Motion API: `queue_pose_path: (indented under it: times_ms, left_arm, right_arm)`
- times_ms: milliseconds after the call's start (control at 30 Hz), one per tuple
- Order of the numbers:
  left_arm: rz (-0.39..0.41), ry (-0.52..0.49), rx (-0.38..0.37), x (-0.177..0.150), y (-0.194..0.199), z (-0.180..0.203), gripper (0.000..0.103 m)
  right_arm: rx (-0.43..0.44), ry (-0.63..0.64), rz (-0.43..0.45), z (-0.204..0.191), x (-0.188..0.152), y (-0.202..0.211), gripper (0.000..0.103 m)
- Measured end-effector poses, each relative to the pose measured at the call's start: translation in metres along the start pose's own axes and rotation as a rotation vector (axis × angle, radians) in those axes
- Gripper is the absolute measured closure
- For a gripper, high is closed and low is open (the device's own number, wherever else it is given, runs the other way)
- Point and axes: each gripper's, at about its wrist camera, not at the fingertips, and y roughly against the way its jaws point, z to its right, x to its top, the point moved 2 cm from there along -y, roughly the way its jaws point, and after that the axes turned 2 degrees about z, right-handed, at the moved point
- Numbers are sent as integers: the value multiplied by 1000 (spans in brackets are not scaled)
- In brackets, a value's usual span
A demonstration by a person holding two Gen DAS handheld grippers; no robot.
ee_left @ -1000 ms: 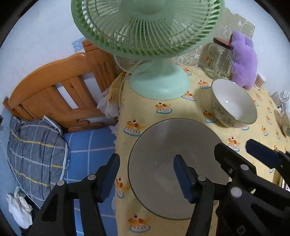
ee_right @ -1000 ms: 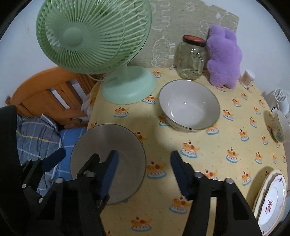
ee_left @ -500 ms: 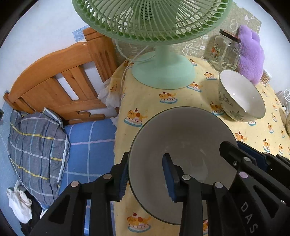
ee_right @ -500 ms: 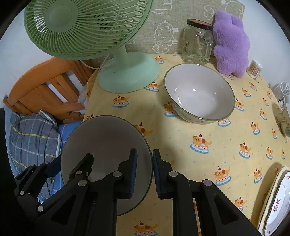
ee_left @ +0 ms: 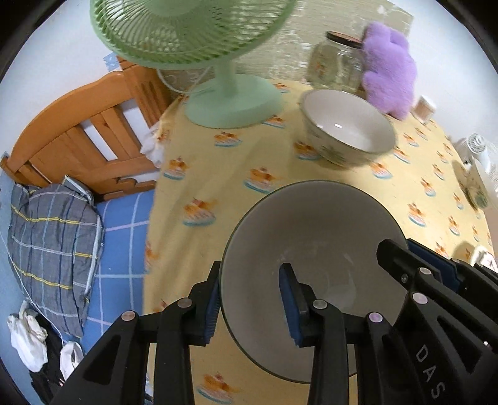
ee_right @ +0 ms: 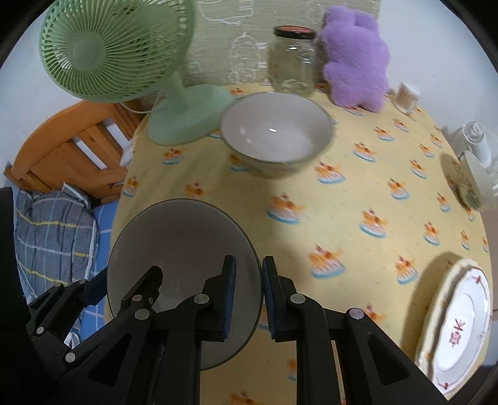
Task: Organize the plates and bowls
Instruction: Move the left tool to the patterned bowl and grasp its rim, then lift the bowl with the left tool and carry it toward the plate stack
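Fingers [ee_left: 292, 307] now clamped on bowl [ee_left: 314, 236]

Patterned plate [ee_right: 460, 327] cut by right edge — green fan [ee_left: 190, 28] top cropped.

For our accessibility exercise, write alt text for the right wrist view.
The right tool is clamped on the rim of a grey bowl over a yellow tablecloth, and the left tool grips the opposite rim. Beyond stand a white bowl, a green fan and a glass jar.
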Motion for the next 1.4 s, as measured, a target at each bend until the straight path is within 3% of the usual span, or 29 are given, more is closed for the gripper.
queue_pose_path:
  times_ms: [700,1267,1400]
  left_arm:
    - [-46,5,-23,-78,54,104,68]
    - [-138,1,-42,-117,46,133,68]
    - [-125,-4,-35,-117,47,134,68]
  right_arm:
    - [-10,-4,-51,113,-79,69,82]
    - [-11,11,-152,143,-117,62,82]
    - [-22,26,-146,143,-118,61,82]
